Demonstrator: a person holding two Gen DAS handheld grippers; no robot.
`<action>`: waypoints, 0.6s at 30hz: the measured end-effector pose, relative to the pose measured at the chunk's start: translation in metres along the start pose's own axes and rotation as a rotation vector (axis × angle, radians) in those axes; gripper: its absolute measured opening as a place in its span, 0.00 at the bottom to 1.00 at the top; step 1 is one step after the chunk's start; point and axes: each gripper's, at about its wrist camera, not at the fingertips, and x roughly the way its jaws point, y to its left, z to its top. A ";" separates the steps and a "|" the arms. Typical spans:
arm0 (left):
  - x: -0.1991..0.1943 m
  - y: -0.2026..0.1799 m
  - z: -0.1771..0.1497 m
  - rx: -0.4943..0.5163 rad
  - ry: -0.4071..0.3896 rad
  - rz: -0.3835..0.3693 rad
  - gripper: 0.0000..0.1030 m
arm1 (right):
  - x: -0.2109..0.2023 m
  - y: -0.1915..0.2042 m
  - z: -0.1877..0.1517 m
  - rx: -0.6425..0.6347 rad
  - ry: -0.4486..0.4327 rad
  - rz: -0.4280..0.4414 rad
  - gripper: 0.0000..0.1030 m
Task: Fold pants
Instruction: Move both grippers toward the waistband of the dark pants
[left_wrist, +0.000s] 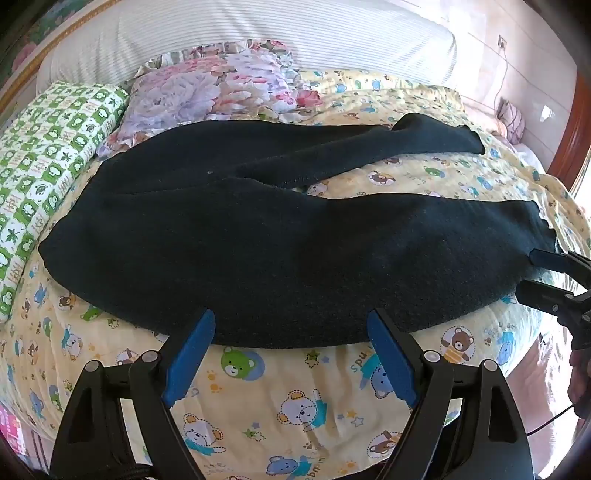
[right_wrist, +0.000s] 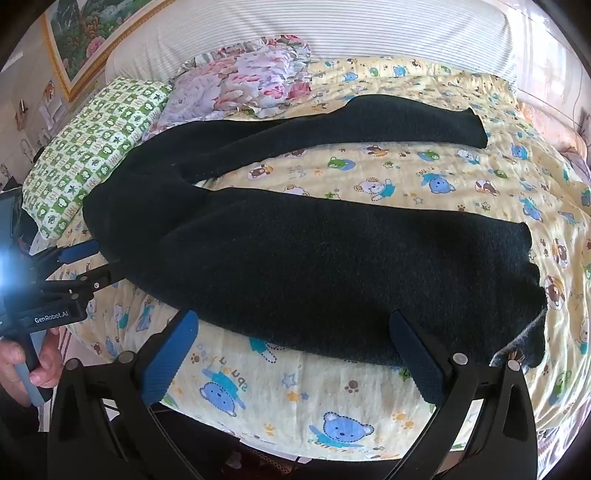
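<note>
Dark fleecy knit pants (left_wrist: 258, 236) lay spread flat on a pale yellow quilted bedspread printed with cartoon bears (left_wrist: 258, 387), waistband toward the pillows and both legs running out to the right, parted. The left wrist view alone showed a wall socket with a hanging cord (left_wrist: 501, 43). The right wrist view alone showed a gilt-framed floral painting (right_wrist: 92, 33) and the person's bare hand (right_wrist: 22, 365) on the other tool's handle. Behind the pants lay a green-and-white checked pillow (left_wrist: 44, 162), a pink floral ruffled pillow (left_wrist: 207, 88) and a white ribbed padded headboard (left_wrist: 258, 33). The left gripper (left_wrist: 291, 325), blue-padded, stood wide open at the near edge of the pants, holding nothing. The right gripper (right_wrist: 293, 325) likewise stood wide open at the near leg's edge, empty.
</note>
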 end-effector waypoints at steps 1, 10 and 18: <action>0.000 0.000 0.000 0.000 0.000 0.000 0.83 | 0.000 0.000 0.000 0.001 0.002 0.000 1.00; 0.003 0.001 0.000 -0.005 0.005 -0.009 0.83 | -0.001 0.000 0.000 0.000 0.000 0.001 1.00; 0.006 0.003 0.001 -0.009 0.011 -0.017 0.83 | 0.001 -0.001 0.003 0.007 -0.002 0.005 1.00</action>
